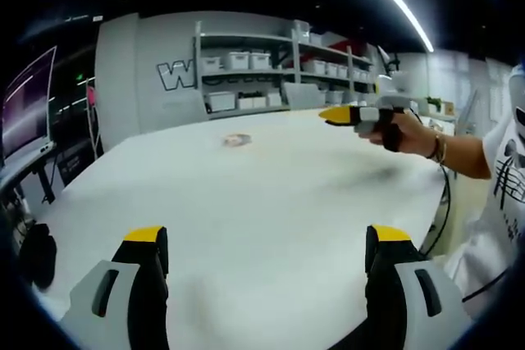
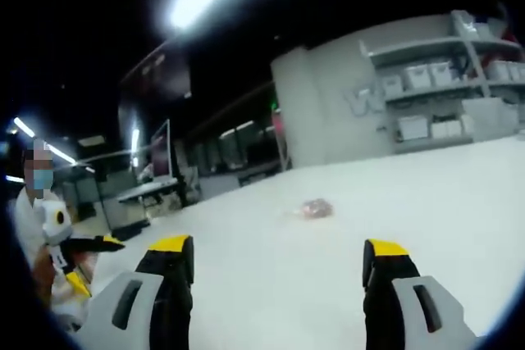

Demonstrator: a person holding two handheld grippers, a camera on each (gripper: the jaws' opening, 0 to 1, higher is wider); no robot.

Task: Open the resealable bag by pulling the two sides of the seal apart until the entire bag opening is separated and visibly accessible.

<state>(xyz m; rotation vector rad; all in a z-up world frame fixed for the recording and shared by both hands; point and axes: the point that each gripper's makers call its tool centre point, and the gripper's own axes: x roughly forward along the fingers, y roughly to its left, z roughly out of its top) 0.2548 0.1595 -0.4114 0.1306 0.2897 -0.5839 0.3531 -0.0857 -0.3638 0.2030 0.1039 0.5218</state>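
Bag point(image 1: 237, 140) first: it lies alone on the big white table point(image 1: 262, 227), far out from both grippers. In the right gripper view the bag point(image 2: 316, 208) looks like a small, clear, crumpled thing with something pinkish inside. It is too small and blurry to see the seal, so I cannot tell if it is zipped or which way the opening faces. It looks a little wider than it is tall in both views, so its long side seems to run across the view, but that is only a guess.

Nothing is touching the bag. The left gripper point(image 1: 267, 243) hovers over the near part of the table with its jaws spread wide and nothing between them. The right gripper point(image 2: 279, 256) is also up in the air, jaws wide apart and holding nothing. In the left gripper view, a person's hand point(image 1: 392, 129) holds that other gripper off to the side, near the far edge of the table.

So the job is just starting: this is the reaching step. Next, I think both grippers need to go out to the bag, find the top edge, and each pinch one side of the seal.
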